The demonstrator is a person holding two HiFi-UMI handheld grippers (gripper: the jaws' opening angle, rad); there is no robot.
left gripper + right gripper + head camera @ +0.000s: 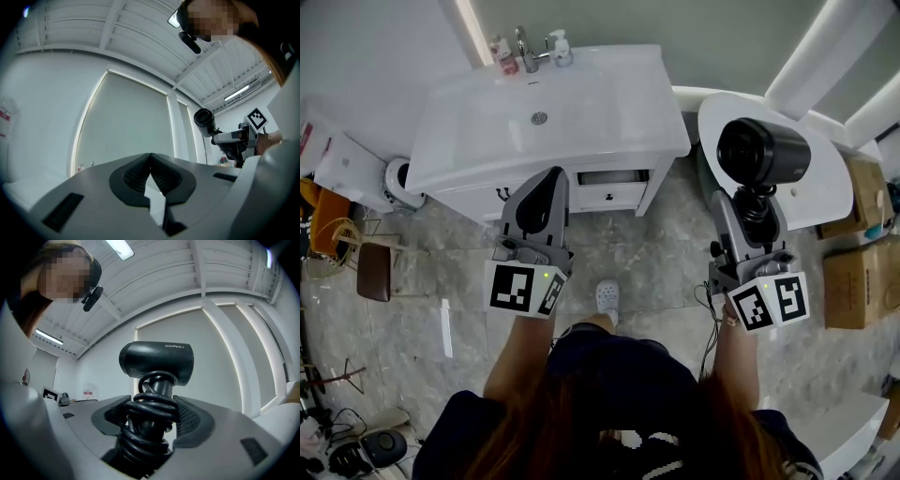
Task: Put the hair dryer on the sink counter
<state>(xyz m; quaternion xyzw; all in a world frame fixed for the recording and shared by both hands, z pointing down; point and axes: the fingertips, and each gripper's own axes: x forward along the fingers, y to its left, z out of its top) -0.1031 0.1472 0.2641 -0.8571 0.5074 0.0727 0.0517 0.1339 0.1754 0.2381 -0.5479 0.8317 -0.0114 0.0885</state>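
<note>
- hair dryer (156,360), handle: surface hidden under the coils of its black cord (149,420); lower end cut off by the bottom edge of the right gripper view
- pump bottle (561,49) and red-labelled bottle (502,54) beside the tap (525,45): labels too small to read
- cardboard boxes (862,272): cut off by the head view's right edge
- cabinet front (614,195) under the sink: left part hidden behind the left gripper (553,176)
</note>
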